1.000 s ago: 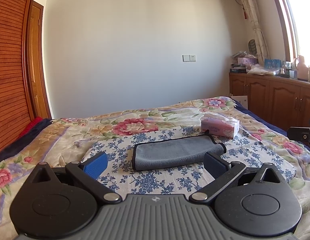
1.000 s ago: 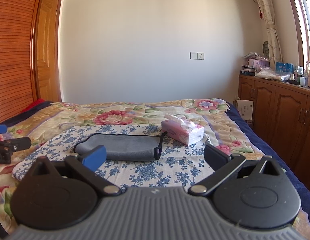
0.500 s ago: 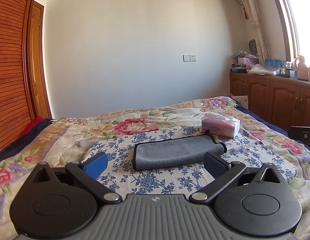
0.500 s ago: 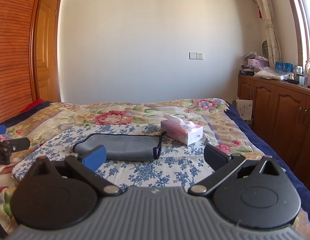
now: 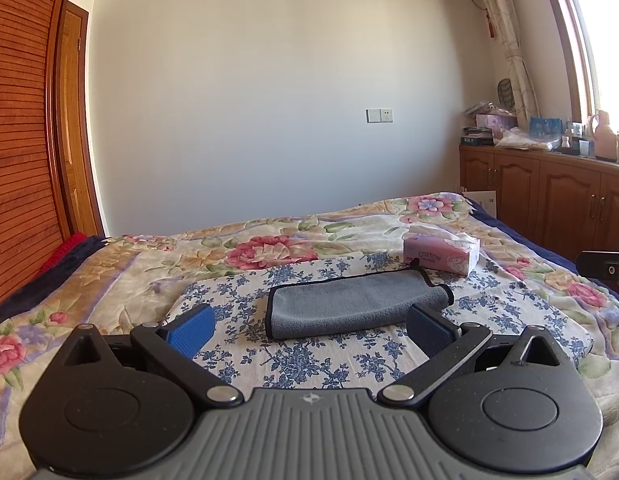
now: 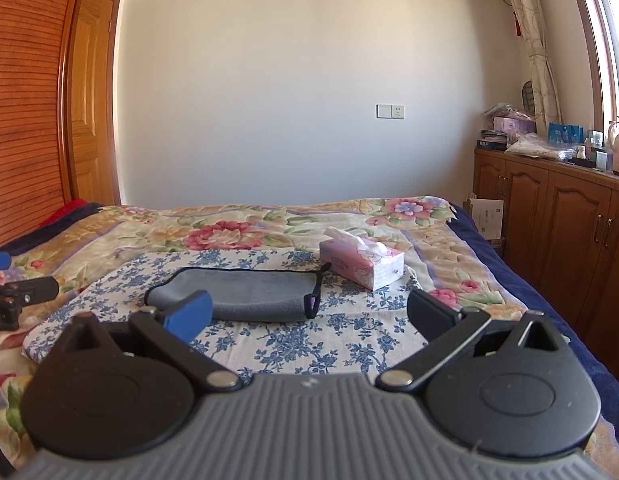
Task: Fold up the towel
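Plain off-white wall (image 5: 249, 120) with a switch and socket plate (image 6: 390, 111); wooden door (image 6: 93, 96) and slatted wooden wardrobe front (image 5: 17, 140) at left. Wooden cabinets (image 6: 557, 216) run along the right under a sunlit window (image 5: 605, 32) with a patterned curtain (image 6: 537, 48). A bed with a floral cover (image 5: 269, 248) fills the foreground.

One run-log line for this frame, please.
left gripper: open, empty | right gripper: open, empty | grey towel: folded on bed, untouched

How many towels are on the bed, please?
1. The gray towel lies folded on the blue-flowered cloth, beside the tissue box. Both grippers are open and hold nothing. I see no other towel.
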`<state>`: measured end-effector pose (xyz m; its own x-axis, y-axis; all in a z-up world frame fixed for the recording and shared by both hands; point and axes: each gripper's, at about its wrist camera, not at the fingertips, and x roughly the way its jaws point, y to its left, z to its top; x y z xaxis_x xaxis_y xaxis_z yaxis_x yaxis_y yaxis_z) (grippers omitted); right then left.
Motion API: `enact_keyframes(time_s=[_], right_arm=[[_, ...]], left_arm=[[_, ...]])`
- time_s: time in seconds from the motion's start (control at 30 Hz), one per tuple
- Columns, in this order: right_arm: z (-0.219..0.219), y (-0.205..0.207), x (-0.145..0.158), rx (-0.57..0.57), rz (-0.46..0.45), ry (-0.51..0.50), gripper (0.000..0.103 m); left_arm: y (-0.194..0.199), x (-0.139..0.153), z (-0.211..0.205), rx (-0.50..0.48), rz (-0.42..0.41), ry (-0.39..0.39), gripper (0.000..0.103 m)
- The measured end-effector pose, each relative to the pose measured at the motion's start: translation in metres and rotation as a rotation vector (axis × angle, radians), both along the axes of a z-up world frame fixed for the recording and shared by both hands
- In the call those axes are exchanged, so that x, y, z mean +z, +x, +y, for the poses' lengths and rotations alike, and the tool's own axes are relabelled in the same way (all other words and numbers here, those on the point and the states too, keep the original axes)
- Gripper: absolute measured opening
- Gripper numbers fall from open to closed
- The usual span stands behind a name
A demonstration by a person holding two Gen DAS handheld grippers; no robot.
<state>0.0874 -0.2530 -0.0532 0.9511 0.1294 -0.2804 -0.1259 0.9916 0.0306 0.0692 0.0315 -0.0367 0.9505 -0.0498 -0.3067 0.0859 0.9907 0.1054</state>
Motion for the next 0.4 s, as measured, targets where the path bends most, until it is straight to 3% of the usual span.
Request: enact_keyframes(time_s=[0.4], right_arm=[[-0.0011, -0.0001, -0.0002, 0.0, 0.001, 0.001, 0.103]], left_arm=[[0.0008, -0.0025, 0.003, 0.003, 0.006, 0.003, 0.103]])
